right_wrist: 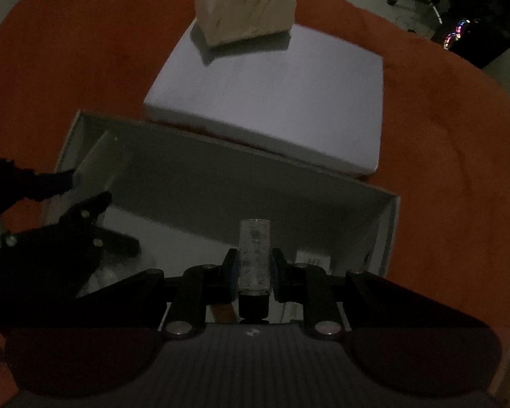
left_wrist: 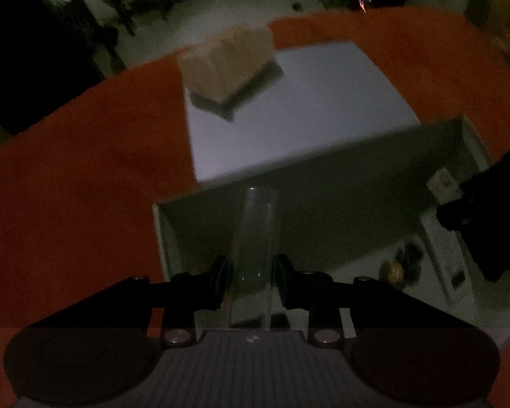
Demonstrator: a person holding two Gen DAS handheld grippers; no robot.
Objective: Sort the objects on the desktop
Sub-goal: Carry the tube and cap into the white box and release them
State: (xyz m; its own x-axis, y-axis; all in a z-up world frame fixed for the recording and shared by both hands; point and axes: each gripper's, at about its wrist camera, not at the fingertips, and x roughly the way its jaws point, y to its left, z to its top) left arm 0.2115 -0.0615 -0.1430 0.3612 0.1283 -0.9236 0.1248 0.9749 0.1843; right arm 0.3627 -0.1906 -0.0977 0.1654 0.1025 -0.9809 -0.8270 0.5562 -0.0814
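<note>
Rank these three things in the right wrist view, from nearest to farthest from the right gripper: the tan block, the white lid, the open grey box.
1. Open grey box: just beyond the right gripper, in front of its fingers.
2. White lid: behind the box's far wall.
3. Tan block: resting on the lid's far edge.

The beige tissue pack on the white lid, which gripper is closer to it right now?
Cannot tell. The tissue pack lies well beyond both: the left gripper and right gripper each hold a clear tube over the open box.
</note>
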